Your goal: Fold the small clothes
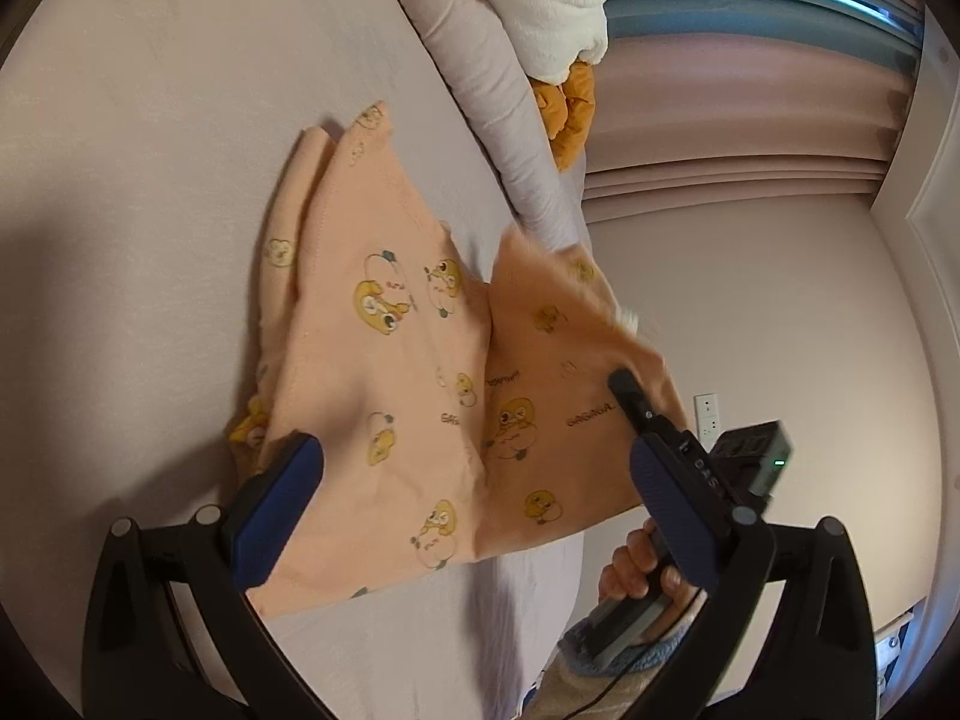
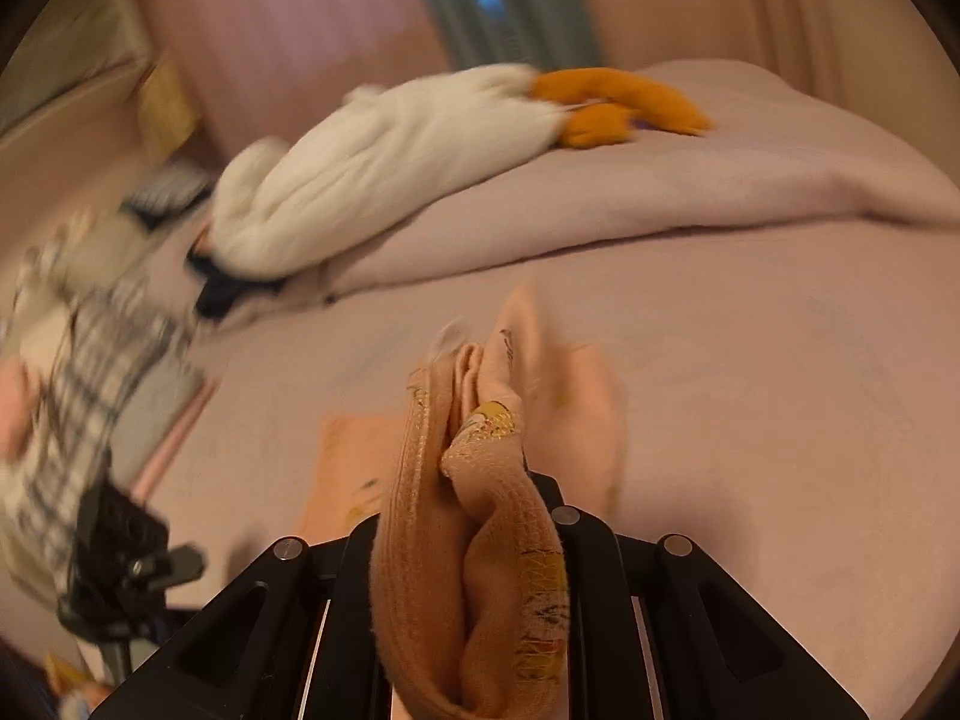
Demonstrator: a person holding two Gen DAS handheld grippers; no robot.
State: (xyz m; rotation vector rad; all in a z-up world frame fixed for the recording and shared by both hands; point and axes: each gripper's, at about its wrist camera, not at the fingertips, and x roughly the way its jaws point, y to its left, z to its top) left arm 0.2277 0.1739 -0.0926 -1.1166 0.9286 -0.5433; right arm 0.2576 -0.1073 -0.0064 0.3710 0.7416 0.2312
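A bunched hem of the peach garment (image 2: 480,516) fills the right gripper (image 2: 474,546), clamped tight and lifted over the bed (image 2: 750,360). The left gripper (image 1: 480,474) hovers wide open above it. Judged mid-fold: next, lay the raised half across.

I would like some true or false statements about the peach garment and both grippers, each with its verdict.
1. The right gripper is shut on the peach cotton garment with duck prints. True.
2. The left gripper is clamped on the garment. False: its blue-padded fingers stand wide open over the cloth.
3. The garment lies on a pale pink bed sheet. True.
4. The white plush toy with orange feet rests on the garment. False: it lies apart, on the folded quilt.
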